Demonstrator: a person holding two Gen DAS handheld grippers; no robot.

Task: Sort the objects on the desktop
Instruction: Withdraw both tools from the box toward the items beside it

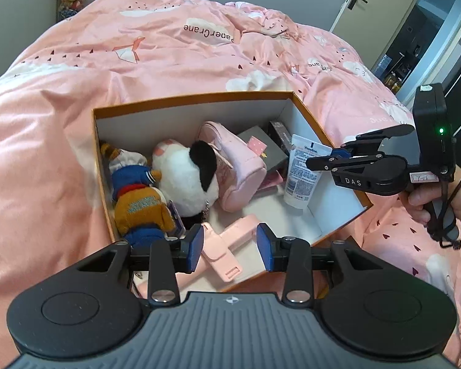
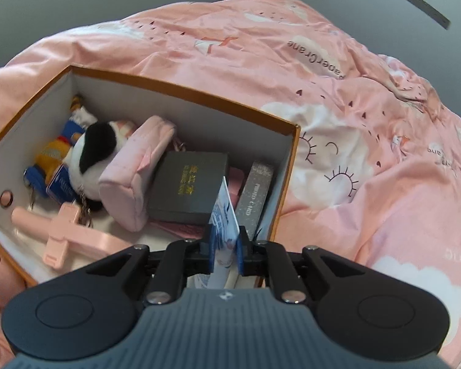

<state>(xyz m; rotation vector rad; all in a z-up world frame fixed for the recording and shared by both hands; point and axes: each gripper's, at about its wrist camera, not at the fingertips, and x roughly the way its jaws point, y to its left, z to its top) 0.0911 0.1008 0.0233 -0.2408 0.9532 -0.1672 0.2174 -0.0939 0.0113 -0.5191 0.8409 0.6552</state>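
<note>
Left wrist view: the left tool (image 1: 230, 247) sits at lower centre, its blue pads apart with nothing pressed between them, above a pink holder (image 1: 227, 246) lying in the near part of the box (image 1: 193, 98). The box rests on a pink bed (image 1: 169, 49) and holds, from left to right, a bear (image 1: 141, 203), a panda (image 1: 184, 178), a pink pouch (image 1: 233, 169), a grey case (image 1: 261, 147) and a white tube (image 1: 302, 175). At the right edge a hand (image 1: 430, 196) carries the right tool (image 1: 318, 161), whose tips pinch the tube's flat upper end.

Right wrist view: the right tool (image 2: 226, 249) at lower centre is nearly closed on the tube (image 2: 224, 224), which stands on edge in the box's (image 2: 181, 89) right part, between the grey case (image 2: 190, 187) and a slim carton (image 2: 256, 196). The pouch (image 2: 132, 178), panda (image 2: 95, 156), bear (image 2: 52, 156) and holder (image 2: 73, 230) fill the left part.
</note>
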